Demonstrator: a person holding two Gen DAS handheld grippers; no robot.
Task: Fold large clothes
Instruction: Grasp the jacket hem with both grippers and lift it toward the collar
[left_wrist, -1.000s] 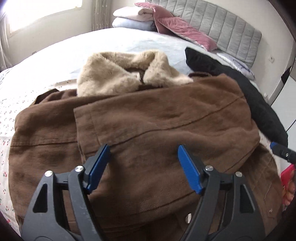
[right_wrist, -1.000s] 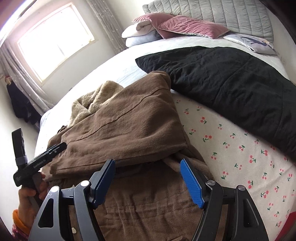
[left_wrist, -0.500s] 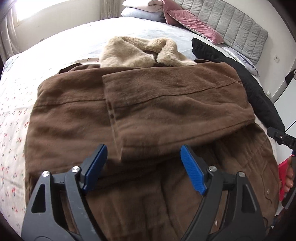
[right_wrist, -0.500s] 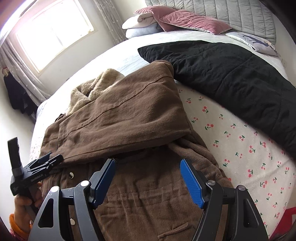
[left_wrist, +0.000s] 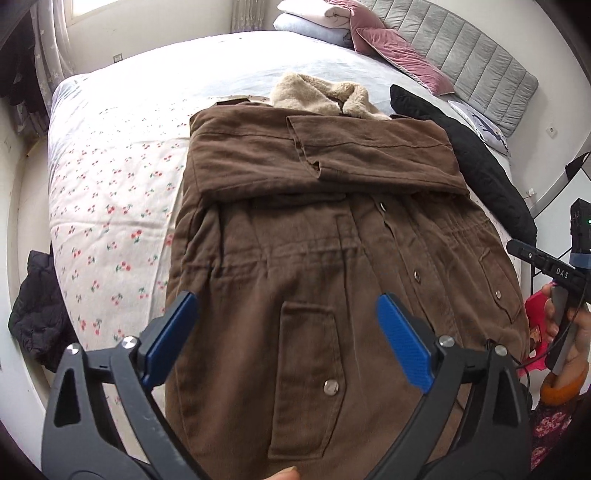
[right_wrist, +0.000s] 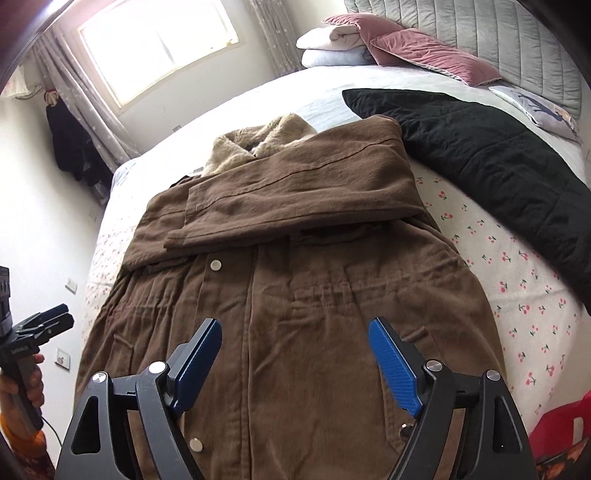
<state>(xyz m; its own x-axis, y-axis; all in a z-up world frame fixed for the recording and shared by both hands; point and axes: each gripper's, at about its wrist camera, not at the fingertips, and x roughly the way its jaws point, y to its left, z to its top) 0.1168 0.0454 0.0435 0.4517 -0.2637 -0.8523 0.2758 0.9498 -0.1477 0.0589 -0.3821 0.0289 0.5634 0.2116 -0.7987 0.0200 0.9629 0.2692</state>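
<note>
1. Your left gripper (left_wrist: 286, 325) hangs low in its frame, jaws opening wide with nothing pinched, above a flap pocket (left_wrist: 308, 380) of the brown coat (left_wrist: 332, 258).
2. Your right gripper (right_wrist: 295, 350) likewise has its jaws opening, empty, over the coat's snap-button front (right_wrist: 215, 264).
3. The coat lies lengthwise at frame centre on the cherry-print bed (left_wrist: 110, 206), sleeves (right_wrist: 295, 192) folded across its chest, fleece collar (left_wrist: 317, 94) toward the top.
4. A black quilt (right_wrist: 498, 162) lies at upper right, just beside the coat; pink pillows (right_wrist: 424, 55) rest against the headboard.
</note>
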